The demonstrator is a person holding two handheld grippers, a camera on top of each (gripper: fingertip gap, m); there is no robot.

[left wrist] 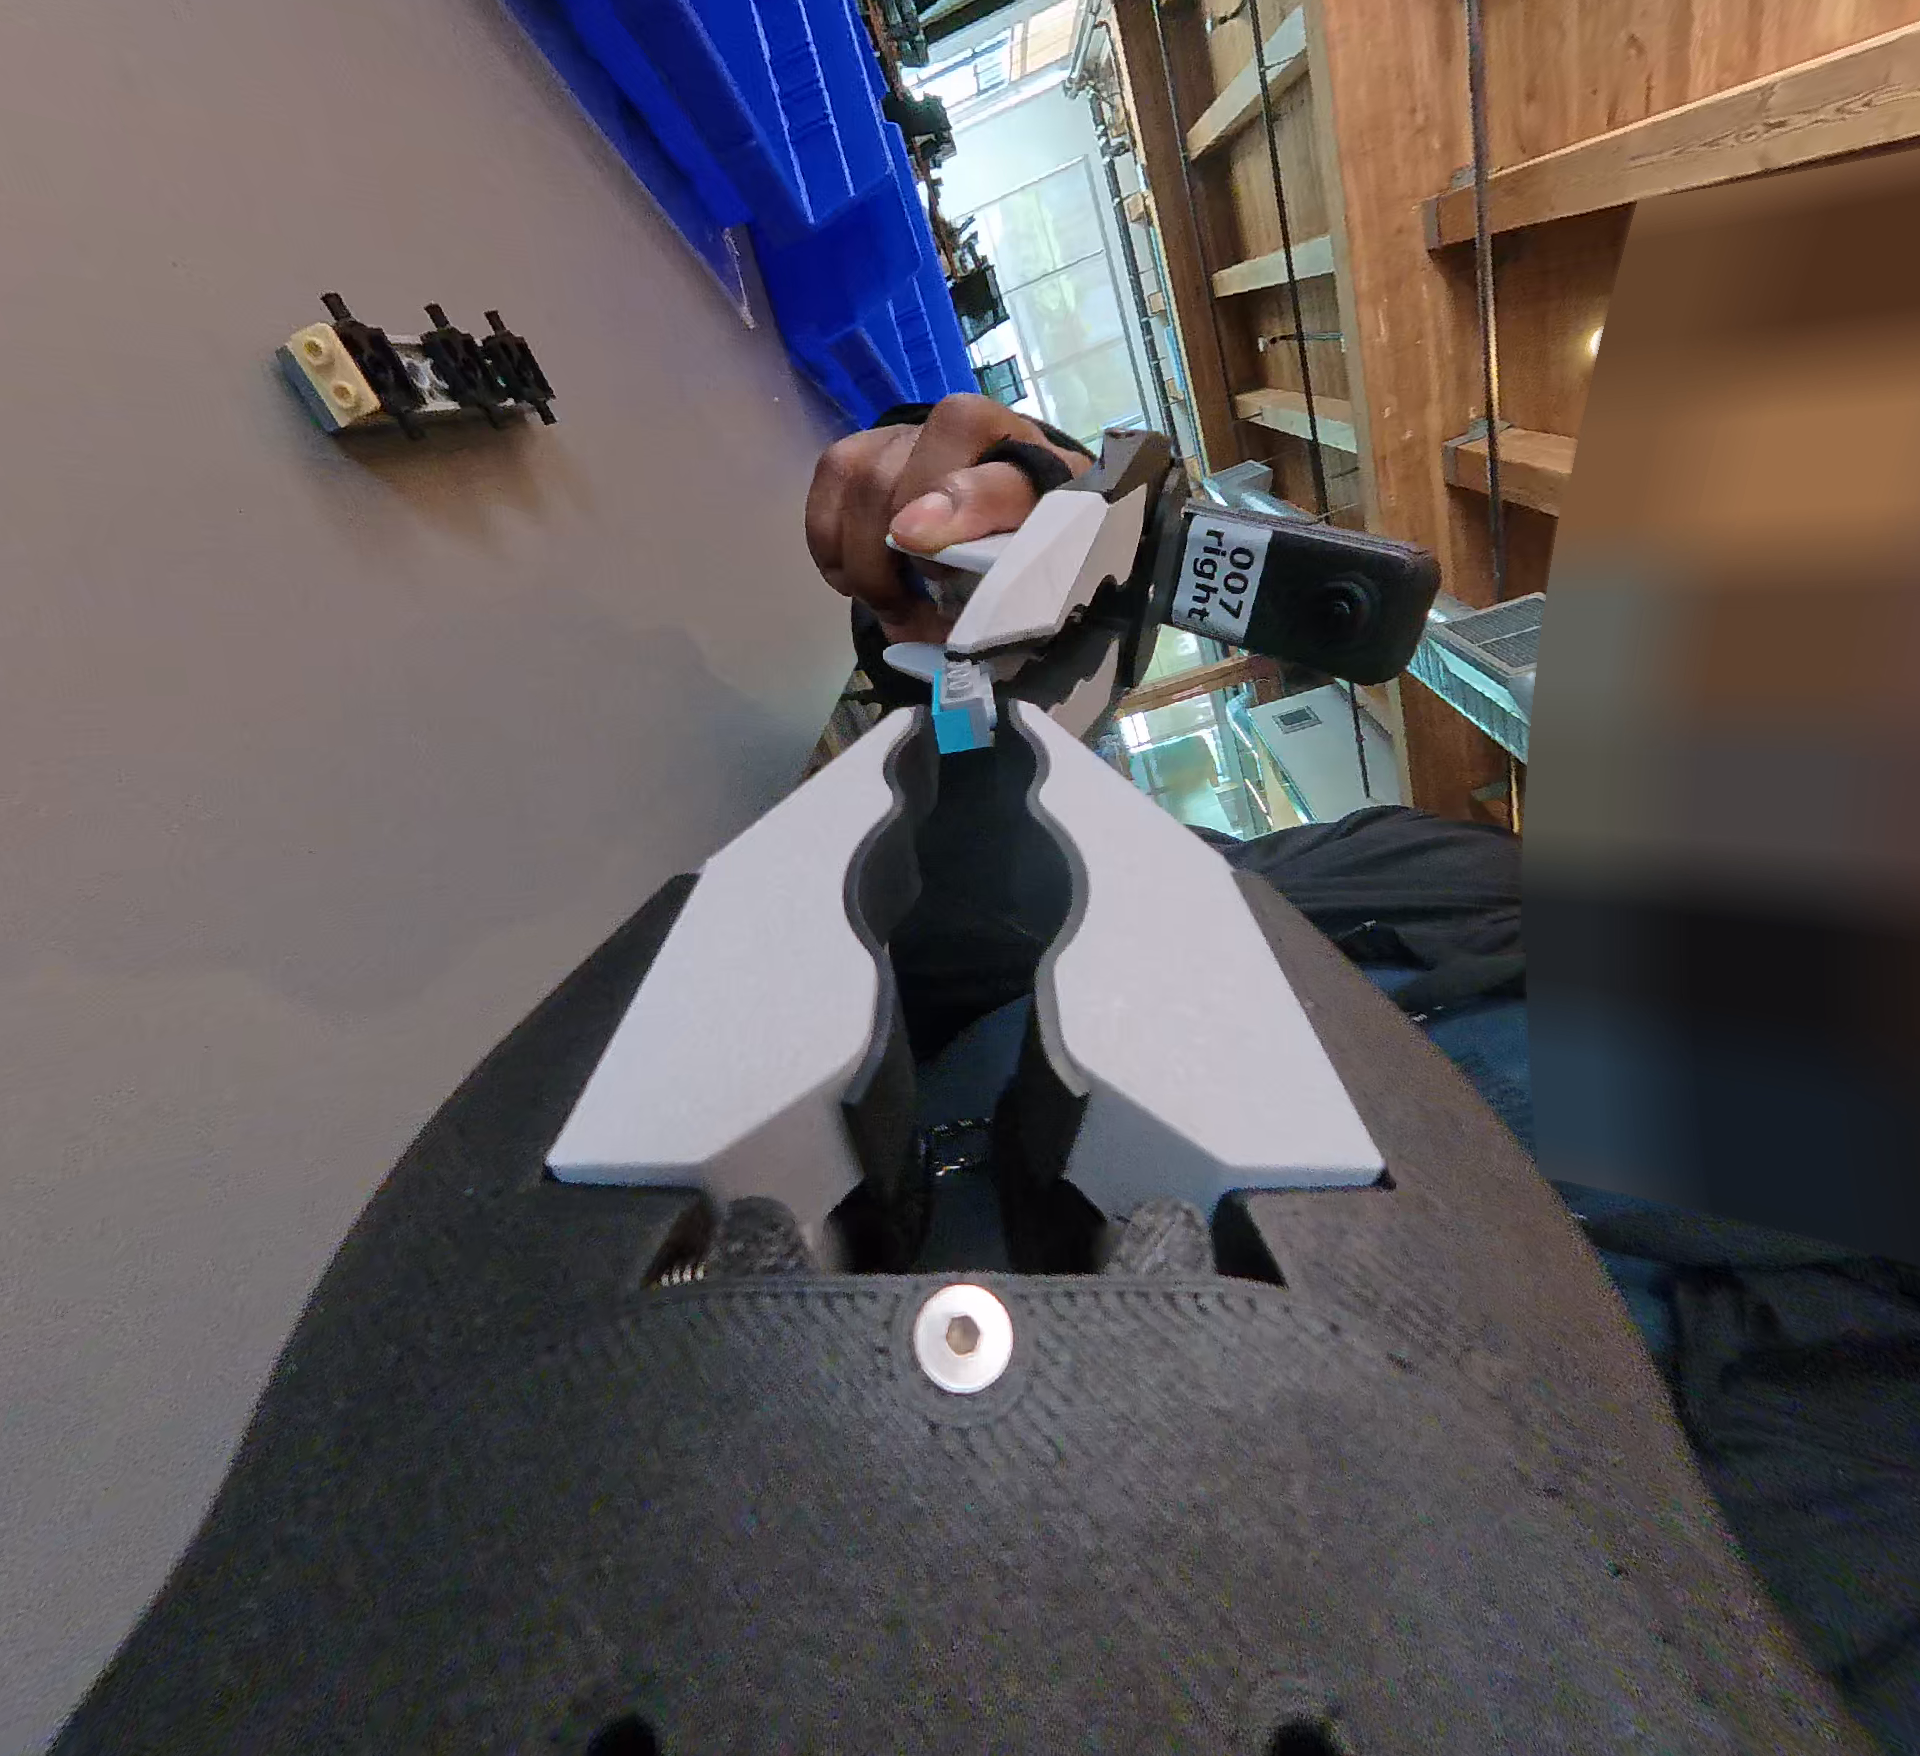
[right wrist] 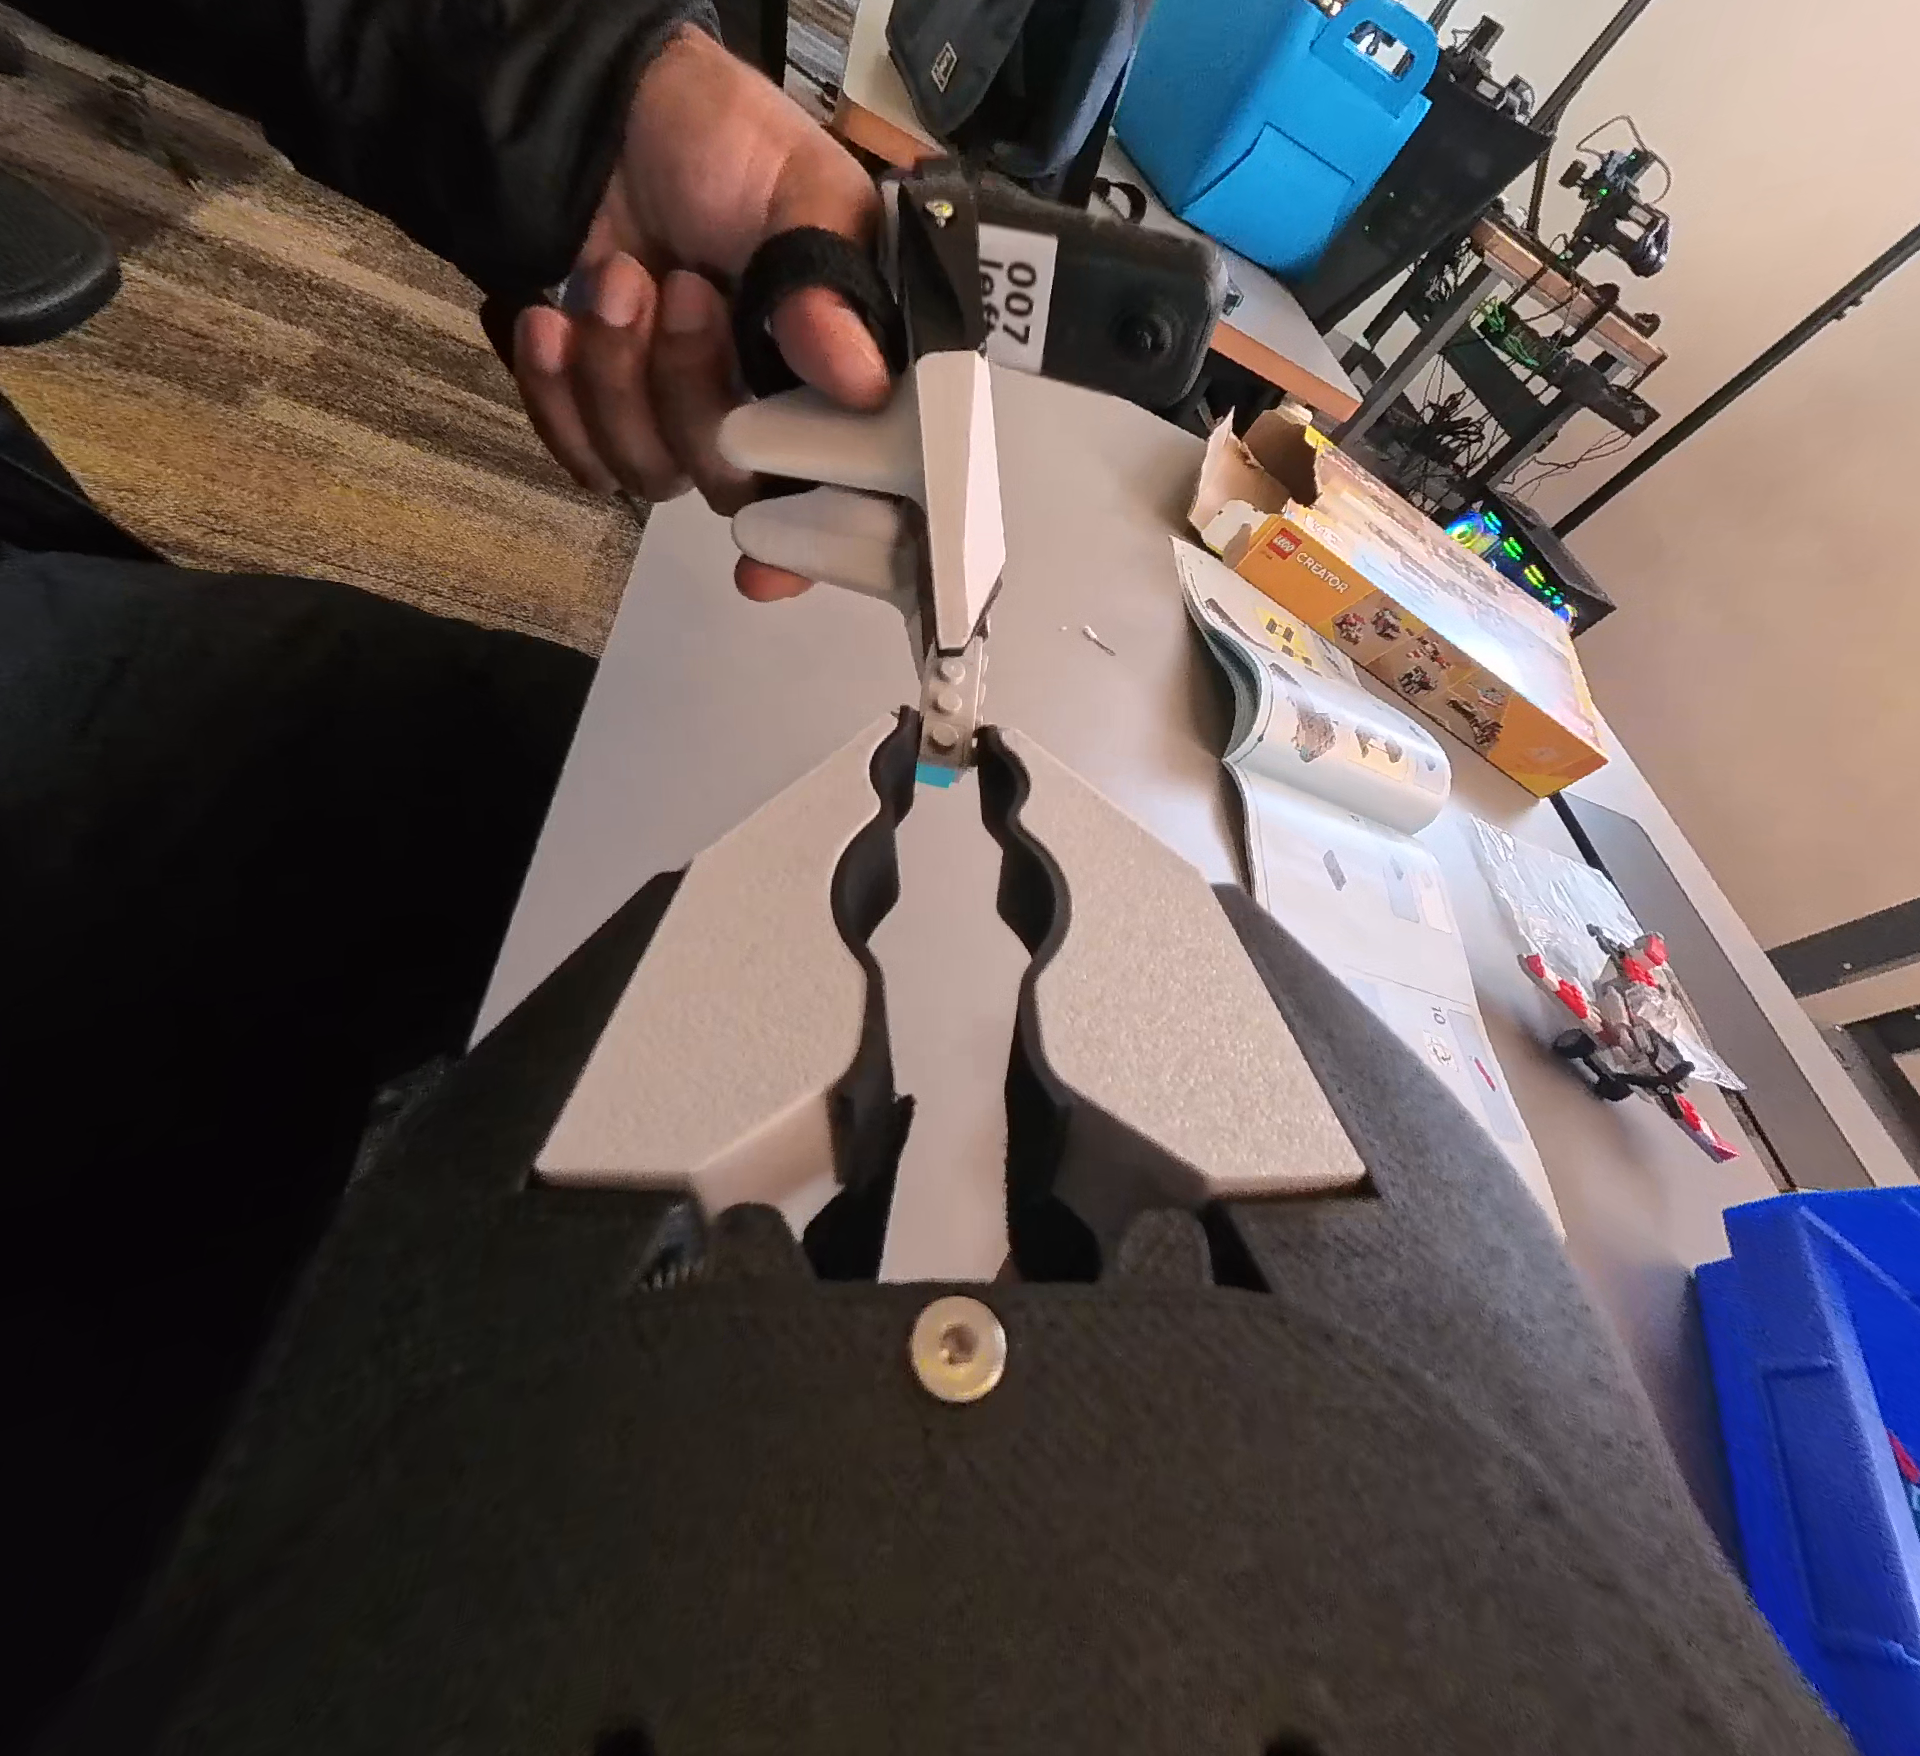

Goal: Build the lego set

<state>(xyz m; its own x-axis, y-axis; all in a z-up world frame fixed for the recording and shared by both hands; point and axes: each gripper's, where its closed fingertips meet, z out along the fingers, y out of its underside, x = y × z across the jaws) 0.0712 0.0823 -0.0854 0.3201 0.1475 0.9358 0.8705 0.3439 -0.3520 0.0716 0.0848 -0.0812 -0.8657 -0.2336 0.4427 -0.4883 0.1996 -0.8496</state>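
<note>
A small grey studded plate (right wrist: 948,704) with a light blue piece (right wrist: 935,776) under it is held in the air between both grippers. My right gripper (right wrist: 943,738) is shut on its near end. My left gripper (right wrist: 951,641), seen edge-on in a hand, grips the far end. In the left wrist view my left gripper (left wrist: 971,717) is shut on the blue and grey piece (left wrist: 961,719), and the right gripper (left wrist: 961,667) meets it from above. A partly built assembly (left wrist: 416,368) with a tan plate and black parts lies on the grey table (left wrist: 208,771).
Blue bins (left wrist: 727,44) line the table's far side. An open instruction booklet (right wrist: 1330,771), the orange set box (right wrist: 1423,646), a clear bag with a red and grey model (right wrist: 1621,1020) and a blue bin (right wrist: 1829,1394) lie to the right. A blue tote (right wrist: 1268,75) stands behind. The tips of both grippers are at nearly the same place.
</note>
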